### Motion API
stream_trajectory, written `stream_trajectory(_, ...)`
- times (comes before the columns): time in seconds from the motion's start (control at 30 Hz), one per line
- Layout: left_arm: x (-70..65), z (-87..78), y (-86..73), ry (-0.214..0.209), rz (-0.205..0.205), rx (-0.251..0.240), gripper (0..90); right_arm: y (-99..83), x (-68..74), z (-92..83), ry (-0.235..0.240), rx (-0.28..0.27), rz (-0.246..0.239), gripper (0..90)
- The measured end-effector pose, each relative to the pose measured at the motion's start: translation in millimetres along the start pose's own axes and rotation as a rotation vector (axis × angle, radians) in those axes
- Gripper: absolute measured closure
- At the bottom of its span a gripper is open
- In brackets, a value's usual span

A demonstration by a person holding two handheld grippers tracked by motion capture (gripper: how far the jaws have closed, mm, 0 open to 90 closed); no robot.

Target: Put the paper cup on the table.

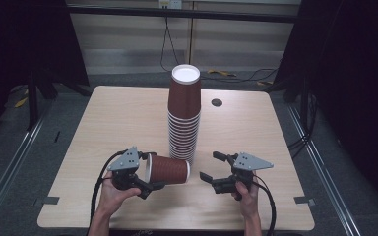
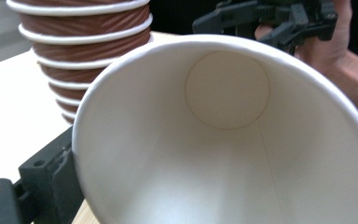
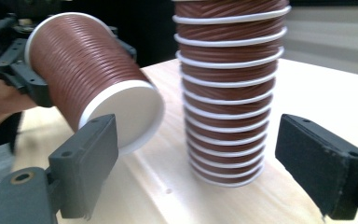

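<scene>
The left gripper (image 1: pixel 145 183) clamps a brown ribbed paper cup (image 1: pixel 169 170) lying sideways, base toward the tall stack of inverted cups (image 1: pixel 183 118) at the wooden table's (image 1: pixel 103 128) centre. The right gripper (image 1: pixel 211 168) hovers beside it, jaws spread wide around nothing.

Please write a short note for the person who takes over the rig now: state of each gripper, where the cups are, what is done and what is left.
Left gripper: jaws shut on a single brown paper cup, held on its side at the rim, base toward the stack.
Right gripper: jaws open, nothing between them, facing the held cup's base.
Stack of upside-down brown paper cups: stands mid-table on the wooden table, just behind the held cup.
Done: one cup is apart from the stack and in hand.
Left: probably hand the cup to the right gripper or set it down; the rest are still stacked.
</scene>
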State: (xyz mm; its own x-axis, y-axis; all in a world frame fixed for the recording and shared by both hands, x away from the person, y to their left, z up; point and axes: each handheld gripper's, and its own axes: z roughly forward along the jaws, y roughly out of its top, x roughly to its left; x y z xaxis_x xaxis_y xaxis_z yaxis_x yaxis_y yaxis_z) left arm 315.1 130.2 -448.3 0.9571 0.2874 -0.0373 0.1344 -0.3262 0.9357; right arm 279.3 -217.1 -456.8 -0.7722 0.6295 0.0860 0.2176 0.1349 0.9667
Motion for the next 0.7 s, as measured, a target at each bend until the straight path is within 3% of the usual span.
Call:
stream_trajectory(0.13, 4.1, -3.5, -0.9, 0.003, -0.019, 0.030, 3.2, -5.9, -1.5, -1.7, -0.104, -0.016, 0.001, 13.2)
stream_trajectory(0.2, 7.1, -5.5, -1.6, 0.014, -0.020, 0.047, 3.2, -9.5, -2.4, -1.8, -0.139, -0.019, 0.013, 13.3)
stream_trajectory(0.4, 15.5, -13.2, -2.3, 0.043, -0.056, 0.087, 3.2, -20.0, -3.6, -1.1, -0.239, -0.035, -0.010, 13.5)
stream_trajectory(0.5, 18.8, -17.3, -3.8, 0.065, -0.077, 0.124, 3.2, -24.5, -4.1, 0.4, -0.315, -0.043, -0.003, 13.6)
stream_trajectory(0.57, 22.0, -21.9, -4.5, 0.079, -0.081, 0.138, 3.2, -27.9, -4.2, 1.9, -0.338, -0.051, -0.016, 13.5)
stream_trajectory(0.7, 25.7, -27.0, -5.0, 0.086, -0.111, 0.129, 3.2, -36.7, -4.4, 5.8, -0.462, -0.079, -0.063, 15.3)
